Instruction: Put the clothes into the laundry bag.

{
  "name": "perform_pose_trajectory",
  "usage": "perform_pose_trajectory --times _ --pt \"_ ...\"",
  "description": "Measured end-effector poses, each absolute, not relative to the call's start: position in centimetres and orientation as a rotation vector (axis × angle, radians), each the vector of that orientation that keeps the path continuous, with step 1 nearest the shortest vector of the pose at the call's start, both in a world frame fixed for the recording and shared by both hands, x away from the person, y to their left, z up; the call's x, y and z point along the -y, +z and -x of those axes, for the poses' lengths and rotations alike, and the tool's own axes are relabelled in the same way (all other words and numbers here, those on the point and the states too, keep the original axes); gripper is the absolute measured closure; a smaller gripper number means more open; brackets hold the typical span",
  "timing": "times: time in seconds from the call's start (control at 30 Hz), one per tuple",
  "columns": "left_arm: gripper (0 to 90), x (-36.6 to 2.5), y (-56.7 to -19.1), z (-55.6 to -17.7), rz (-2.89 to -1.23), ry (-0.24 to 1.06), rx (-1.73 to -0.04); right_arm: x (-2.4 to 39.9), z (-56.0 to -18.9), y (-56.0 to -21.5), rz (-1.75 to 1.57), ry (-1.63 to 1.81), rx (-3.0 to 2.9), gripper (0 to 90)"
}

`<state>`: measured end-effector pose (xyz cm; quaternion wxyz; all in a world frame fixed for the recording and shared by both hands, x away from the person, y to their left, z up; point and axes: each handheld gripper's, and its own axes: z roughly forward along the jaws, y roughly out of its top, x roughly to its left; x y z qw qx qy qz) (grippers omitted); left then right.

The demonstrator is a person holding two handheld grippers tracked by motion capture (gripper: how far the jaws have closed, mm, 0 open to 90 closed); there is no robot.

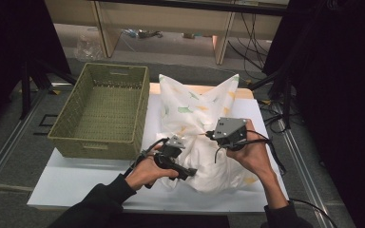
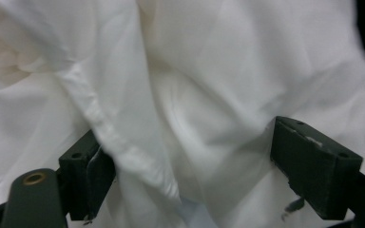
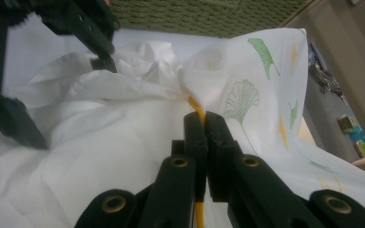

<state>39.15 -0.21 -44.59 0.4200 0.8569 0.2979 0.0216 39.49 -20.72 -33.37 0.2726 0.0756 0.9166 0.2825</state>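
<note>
Clearly soft, light and floppy, the pillowcase (image 1: 204, 137) half-drawn over its pillow on the white counter (image 1: 76, 183) wants gripping at its yellow-piped hem, where the right claw (image 3: 203, 118) pinches it while the left claw (image 2: 190, 166) stands spread around loose folds.

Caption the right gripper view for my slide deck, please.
Right gripper shut on the yellow edge of a leaf-printed pillowcase, white pillow bunched alongside, left gripper open beyond.

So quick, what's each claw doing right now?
Left claw: open, with white cloth lying loose between its jaws.
Right claw: closed, pinching the yellow edge of the leaf-print pillowcase.
</note>
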Motion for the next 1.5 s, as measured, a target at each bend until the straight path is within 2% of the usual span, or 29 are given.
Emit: perform_pose_trajectory --times 0.03,0.07,0.13,0.2,0.27,0.43,0.53,0.63,0.7,0.73,0.8,0.83,0.9,1.0,1.07,1.13,1.17,1.33,1.5 --pt "19.5 0.6 -44.9 -39.5 -2.139 0.045 -0.759 20.5 -39.4 -33.5 -0.214 0.780 -2.472 89.9" --pt "25.9 0.8 -45.1 -40.0 -2.121 0.042 -0.773 20.4 -39.4 -33.6 -0.223 0.786 -2.477 89.9" --pt "58.8 1.2 -45.2 -40.8 -2.069 0.009 -0.751 20.4 -39.4 -33.7 -0.215 0.770 -2.477 89.9" --pt "74.5 1.6 -44.6 -40.8 -2.026 0.044 -0.710 20.5 -39.4 -33.6 -0.206 0.750 -2.476 89.9" --pt "78.5 2.1 -43.2 -40.5 -2.020 0.101 -0.649 20.6 -39.4 -33.5 -0.203 0.761 -2.475 90.0" --pt "80.4 2.5 -40.6 -41.1 -1.987 0.128 -0.611 20.8 -39.0 -32.8 -0.208 0.833 -2.454 90.0" --pt "80.3 3.0 -40.8 -42.1 -1.995 0.152 -0.640 21.1 -38.6 -32.2 -0.215 0.849 -2.451 90.0" --pt "79.9 3.5 -41.9 -43.6 -1.959 0.104 -0.735 21.5 -38.6 -31.9 -0.219 0.859 -2.447 90.0" --pt "77.9 3.8 -43.0 -44.5 -1.963 0.155 -0.786 21.6 -38.6 -32.0 -0.223 0.858 -2.452 90.0" --pt "77.4 3.7 -43.4 -45.1 -2.016 0.193 -0.770 21.6 -38.6 -32.1 -0.229 0.855 -2.454 90.0" --pt "76.1 4.0 -43.8 -45.5 -1.938 0.174 -0.842 21.4 -38.8 -32.4 -0.225 0.835 -2.461 90.0" --pt "74.7 3.6 -43.6 -45.7 -1.976 0.180 -0.821 21.3 -38.9 -32.6 -0.225 0.820 -2.464 90.0" --pt "68.6 3.6 -43.4 -45.0 -1.951 0.229 -0.834 21.3 -39.0 -32.9 -0.240 0.806 -2.464 90.0" --pt "51.8 2.6 -42.8 -43.3 -1.987 0.234 -0.819 21.6 -39.2 -33.0 -0.235 0.825 -2.465 90.0" --pt "37.9 1.5 -42.7 -42.5 -2.022 0.299 -0.821 21.7 -39.2 -32.9 -0.244 0.834 -2.462 90.0" --pt "30.5 0.4 -42.9 -41.4 -2.045 0.386 -0.824 21.5 -39.2 -32.9 -0.244 0.834 -2.463 90.0" --pt "26.5 0.2 -43.1 -41.2 -2.046 0.391 -0.827 21.5 -39.1 -32.9 -0.242 0.834 -2.464 89.9" --pt "19.0 -0.9 -44.0 -41.3 -2.104 0.374 -0.863 21.2 -39.1 -32.9 -0.229 0.828 -2.470 89.9" --pt "19.4 -0.3 -45.3 -42.5 -2.105 0.228 -0.941 21.1 -39.2 -33.1 -0.225 0.814 -2.464 89.9"
